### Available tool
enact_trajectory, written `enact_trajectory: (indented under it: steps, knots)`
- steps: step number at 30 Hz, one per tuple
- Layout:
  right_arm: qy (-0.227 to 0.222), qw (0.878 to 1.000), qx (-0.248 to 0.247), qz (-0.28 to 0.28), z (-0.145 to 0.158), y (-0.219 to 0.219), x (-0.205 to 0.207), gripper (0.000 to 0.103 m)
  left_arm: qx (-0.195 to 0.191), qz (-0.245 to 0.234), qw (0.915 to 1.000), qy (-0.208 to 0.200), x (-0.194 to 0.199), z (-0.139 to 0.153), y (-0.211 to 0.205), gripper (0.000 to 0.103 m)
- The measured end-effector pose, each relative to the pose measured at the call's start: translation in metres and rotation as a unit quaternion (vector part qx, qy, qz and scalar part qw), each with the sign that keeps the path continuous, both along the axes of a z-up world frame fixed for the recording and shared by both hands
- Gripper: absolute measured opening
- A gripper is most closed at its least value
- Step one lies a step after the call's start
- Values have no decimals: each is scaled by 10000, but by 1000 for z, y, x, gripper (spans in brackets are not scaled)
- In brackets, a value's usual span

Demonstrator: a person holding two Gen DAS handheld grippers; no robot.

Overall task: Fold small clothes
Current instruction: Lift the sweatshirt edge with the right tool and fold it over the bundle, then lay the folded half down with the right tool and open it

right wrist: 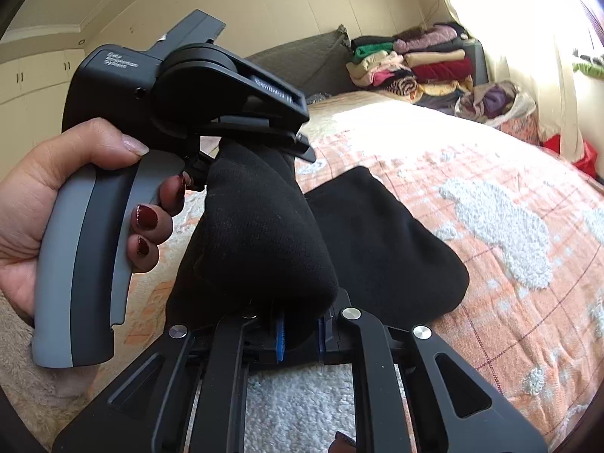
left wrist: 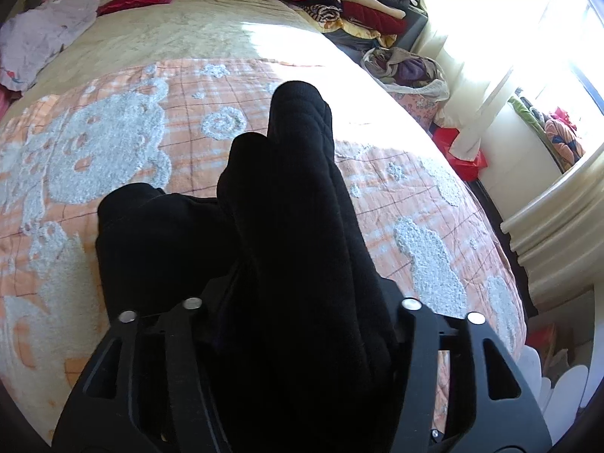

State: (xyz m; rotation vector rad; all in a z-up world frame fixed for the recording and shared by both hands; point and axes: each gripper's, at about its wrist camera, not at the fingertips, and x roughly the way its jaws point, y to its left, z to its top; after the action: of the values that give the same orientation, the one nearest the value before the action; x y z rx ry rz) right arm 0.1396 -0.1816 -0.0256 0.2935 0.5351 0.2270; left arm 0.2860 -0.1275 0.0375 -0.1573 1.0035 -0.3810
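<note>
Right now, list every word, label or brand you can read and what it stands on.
"GenRobot AI", partly blurred: on the arm of the left gripper, in the right wrist view.
Three small lines on that gripper's dark body: too blurred to read.
No other text in either view.

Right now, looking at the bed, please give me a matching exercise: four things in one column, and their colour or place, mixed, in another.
Things:
1 sock
2 blanket
3 pile
4 bag

Colour or place:
a orange with white figures
b stacked past the bed's far corner
c black
d next to the pile, purple cloth inside

Pairs: 1-c, 2-a, 3-b, 4-d
</note>
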Motion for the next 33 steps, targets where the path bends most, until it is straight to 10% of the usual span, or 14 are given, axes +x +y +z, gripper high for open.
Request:
enact_trajectory:
  steps: [4, 10, 17, 25, 30, 33]
  knots:
    - [426, 9974, 587, -53, -14, -17, 11, 11, -504, -124, 9986, -132, -9, 6, 4, 76]
    - [748, 9864, 1460, 86, -20, -39, 14, 20, -79, 251, 9990, -374, -28, 8, 44, 76]
    - [607, 9843, 1654, 64, -6, -49, 10, 55, 554, 511, 9960, -470, -57, -18, 84, 76]
    - [1059, 9808, 1602, 336, 6, -69, 61, 69, 509, 456, 9968, -407, -78, -36, 83, 76]
    - [1437, 9823, 1045, 592, 6, -64, 97, 66, 533, 434, 9967, -436, -80, -33, 80, 76]
    - [1284, 9875, 471, 790, 18, -48, 99, 34, 530, 449, 9967, -423, -81, -33, 80, 77]
